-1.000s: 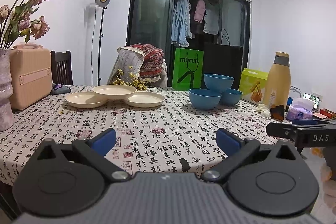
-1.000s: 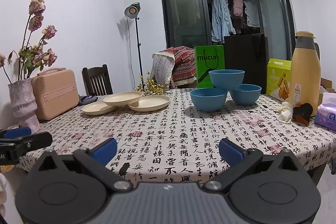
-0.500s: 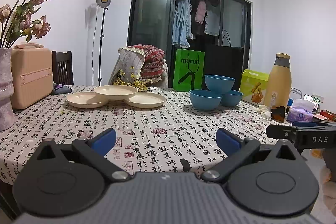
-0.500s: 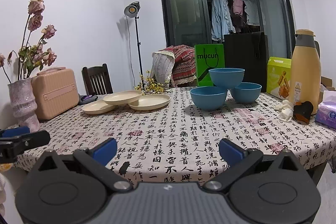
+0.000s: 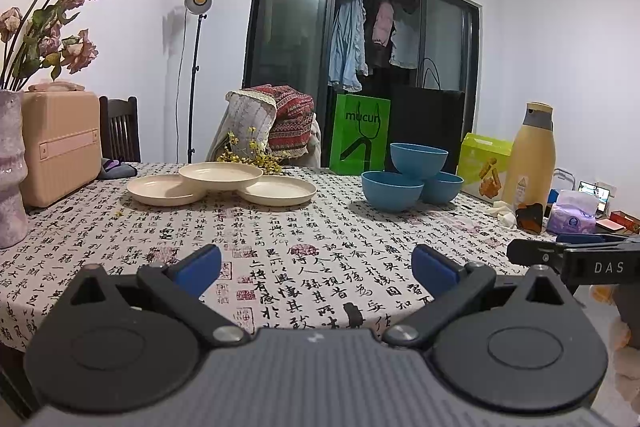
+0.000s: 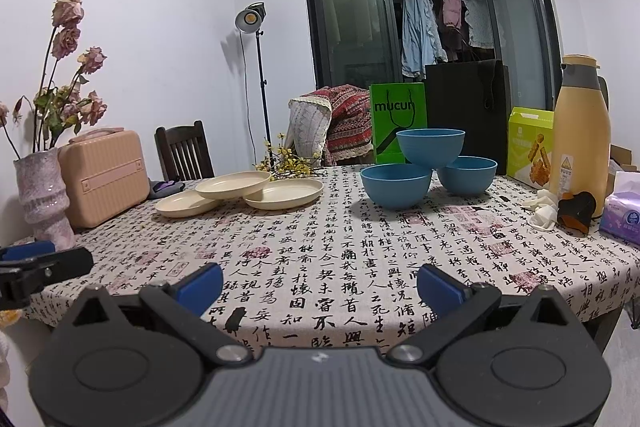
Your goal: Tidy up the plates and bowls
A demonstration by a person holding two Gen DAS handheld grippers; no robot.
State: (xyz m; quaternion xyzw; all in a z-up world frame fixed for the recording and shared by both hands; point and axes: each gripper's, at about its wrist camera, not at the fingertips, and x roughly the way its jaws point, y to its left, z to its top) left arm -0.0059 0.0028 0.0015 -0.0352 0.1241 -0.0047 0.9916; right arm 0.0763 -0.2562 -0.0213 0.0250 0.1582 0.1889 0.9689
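Observation:
Three cream plates (image 5: 220, 175) (image 6: 234, 184) lie at the far left of the table, one resting across the other two. Three blue bowls (image 5: 416, 159) (image 6: 430, 147) stand at the far right, one perched on the other two. My left gripper (image 5: 316, 269) hovers open at the near table edge with nothing between its blue pads. My right gripper (image 6: 320, 285) is open too, equally far from the dishes. Each gripper's tip shows at the edge of the other's view.
The table (image 5: 320, 247) wears a cloth printed with characters. On its left stand a vase (image 6: 42, 195) of dried roses and a peach case (image 6: 104, 175). A tan bottle (image 6: 580, 131), tissue pack (image 6: 622, 213), yellow-green box and green bag (image 5: 360, 135) line the right and back.
Both grippers have drifted slightly and stay open. The plates and bowls have not moved.

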